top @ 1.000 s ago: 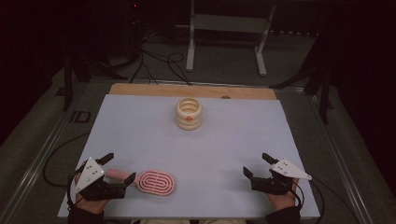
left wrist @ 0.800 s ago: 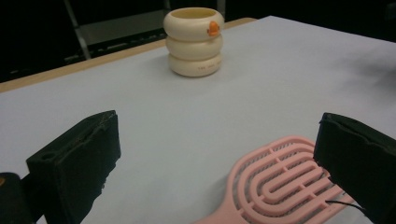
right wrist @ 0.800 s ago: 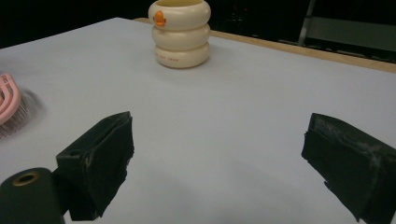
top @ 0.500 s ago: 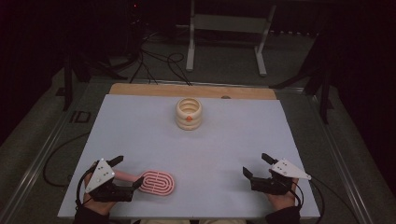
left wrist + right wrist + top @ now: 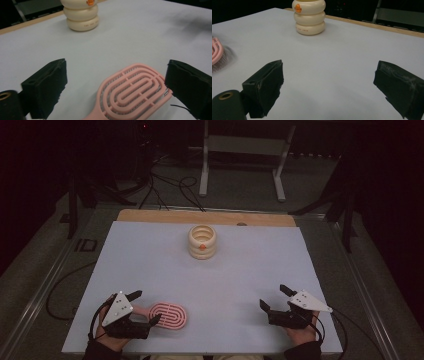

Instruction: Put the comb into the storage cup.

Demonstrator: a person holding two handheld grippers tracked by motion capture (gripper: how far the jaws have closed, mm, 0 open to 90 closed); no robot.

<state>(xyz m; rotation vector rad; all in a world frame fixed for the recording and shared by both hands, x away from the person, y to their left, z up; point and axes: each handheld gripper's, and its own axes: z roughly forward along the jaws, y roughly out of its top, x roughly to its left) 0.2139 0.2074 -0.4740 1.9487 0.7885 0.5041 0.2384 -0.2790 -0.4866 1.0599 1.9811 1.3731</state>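
Small dark print on the cream holder point(image 5: 81, 15); too blurred to read.

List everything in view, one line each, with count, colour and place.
hairbrush: 1, pink, near left part of the table, lying flat between the left gripper's open jaws
ribbed holder: 1, cream with an orange mark, far centre, upright
table: 1, pale blue-grey top with a wooden far edge
metal stand: 1, grey, on the floor beyond the table
left gripper: 1, black, near left, open
right gripper: 1, black, near right, open, holding nothing
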